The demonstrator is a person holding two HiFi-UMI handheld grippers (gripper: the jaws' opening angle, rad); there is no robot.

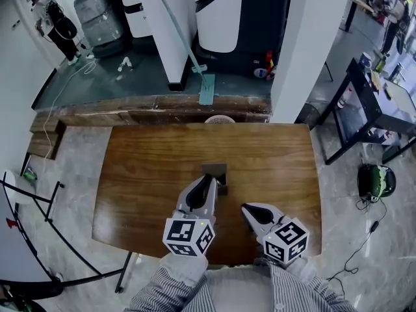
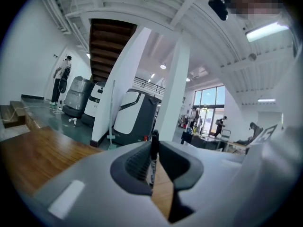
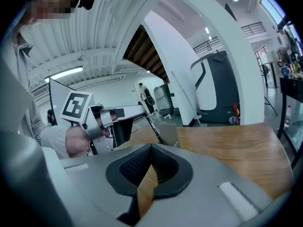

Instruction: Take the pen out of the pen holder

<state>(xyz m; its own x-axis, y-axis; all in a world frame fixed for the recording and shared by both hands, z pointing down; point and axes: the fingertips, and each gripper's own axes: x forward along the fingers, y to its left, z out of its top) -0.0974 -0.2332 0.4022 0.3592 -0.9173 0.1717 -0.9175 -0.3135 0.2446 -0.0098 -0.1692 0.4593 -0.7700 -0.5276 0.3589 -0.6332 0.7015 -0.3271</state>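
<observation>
While the left claw (image 1: 207,184) pinches the pen (image 2: 154,143) between nearly closed jaws above the pen holder (image 1: 214,170) on the worktop (image 1: 149,174), the right claw (image 3: 151,150) sits closed and empty nearby. Lifting-out is under way. The tip possibly hasn't cleared the holder, so a straight upward pull comes next. No writing is legible.

Bright, even indoor light; fisheye warp w/ dark edges.
</observation>
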